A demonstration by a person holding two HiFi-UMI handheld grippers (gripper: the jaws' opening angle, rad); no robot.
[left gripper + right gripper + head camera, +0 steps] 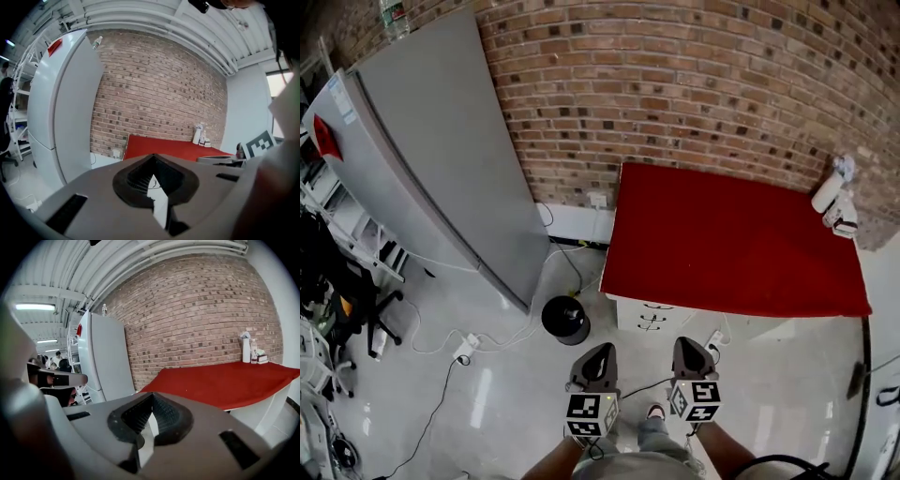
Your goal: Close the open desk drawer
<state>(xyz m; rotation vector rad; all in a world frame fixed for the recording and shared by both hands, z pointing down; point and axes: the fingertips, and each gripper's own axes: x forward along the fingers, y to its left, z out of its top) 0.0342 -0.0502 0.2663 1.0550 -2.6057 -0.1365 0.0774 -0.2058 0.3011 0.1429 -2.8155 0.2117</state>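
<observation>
A desk with a red top (731,239) stands against the brick wall. Its white drawer fronts (645,317) with dark handles show below the front left corner and stick out a little past the top's edge. Both grippers hang low in front of the desk, well short of the drawers. My left gripper (598,350) and my right gripper (687,343) are side by side, each shut with nothing between the jaws. In the left gripper view the jaw tips (152,157) meet below the red top (173,149). The right gripper's tips (151,397) also meet, with the red top (225,380) beyond.
A tall grey fridge (441,141) stands left of the desk. A black bin (565,319) sits on the floor near the drawers. Cables and a power strip (464,349) lie on the floor. A white spray bottle (828,192) stands at the desk's far right corner.
</observation>
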